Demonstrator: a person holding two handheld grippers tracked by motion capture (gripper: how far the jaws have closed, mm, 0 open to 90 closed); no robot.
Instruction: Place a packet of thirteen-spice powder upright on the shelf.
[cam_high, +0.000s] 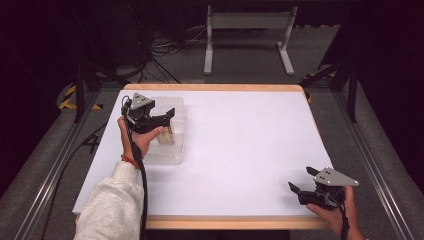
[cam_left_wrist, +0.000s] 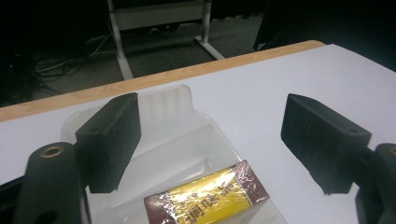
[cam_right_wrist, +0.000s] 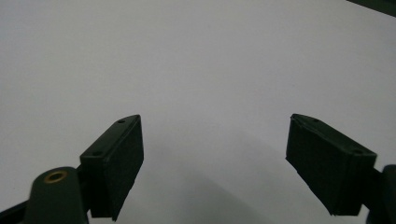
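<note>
The yellow-and-brown wrapped box (cam_left_wrist: 208, 195) lay inside the clear plastic tray (cam_left_wrist: 173, 140) at the table's (cam_high: 240, 145) far-left corner. The left gripper (cam_high: 155, 116) hovered over it, jaws spread wide and empty. My read: a pick from the tray was the step in hand, and doing it well meant dropping straight down, squaring the jaws across the box's narrow sides and clearing the tray wall. The left gripper view caught the glossy wrap and printed label; the high view gave only a pale block. The right gripper (cam_high: 303, 181), jaws also wide, waited near the front-right edge over bare white surface.
</note>
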